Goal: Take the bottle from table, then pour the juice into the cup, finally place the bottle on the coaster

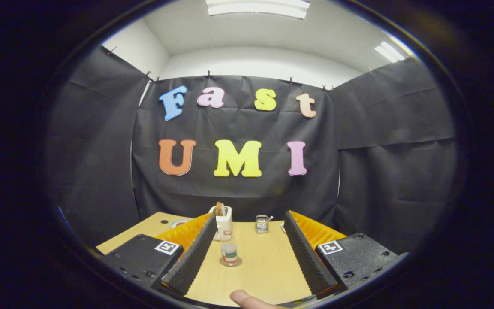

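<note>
My gripper (247, 246) hangs with its fingers spread wide, holding nothing, above the near part of the wooden tabletop (264, 270). A fingertip (247, 299) shows at the near edge. Between my fingers, mid-table, a small cup (229, 253) sits on a round coaster (230, 261). Beyond it, toward the far edge, stands the white bottle (223, 221), with a metal mesh holder (262, 223) near the far edge.

No text, brand or number can be read. Each base of the hand-held gripper (247, 231) carries a small square black-and-white marker: a left marker (167, 247) and a right marker (330, 247). The small bottle (229, 254) between the wide-apart fingers has a coloured label too small to read.
</note>
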The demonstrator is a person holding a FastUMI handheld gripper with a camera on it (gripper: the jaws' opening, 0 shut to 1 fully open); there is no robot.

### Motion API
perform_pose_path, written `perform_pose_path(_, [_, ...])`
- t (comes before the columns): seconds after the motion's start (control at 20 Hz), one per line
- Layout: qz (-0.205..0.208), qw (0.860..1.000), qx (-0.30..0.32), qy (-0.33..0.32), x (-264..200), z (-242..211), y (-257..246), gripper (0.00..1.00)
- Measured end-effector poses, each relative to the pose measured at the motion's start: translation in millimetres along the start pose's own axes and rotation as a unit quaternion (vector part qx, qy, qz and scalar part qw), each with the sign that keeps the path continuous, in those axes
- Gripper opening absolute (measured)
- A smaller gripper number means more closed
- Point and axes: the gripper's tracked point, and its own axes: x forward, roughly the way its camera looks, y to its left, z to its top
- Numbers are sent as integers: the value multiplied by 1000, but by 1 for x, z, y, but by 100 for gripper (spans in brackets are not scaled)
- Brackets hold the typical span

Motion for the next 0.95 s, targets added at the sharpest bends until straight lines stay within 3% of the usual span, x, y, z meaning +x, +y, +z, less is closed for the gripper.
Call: perform_pose_path(0.95, [0, 1000, -3, 12, -3, -2, -9, 100])
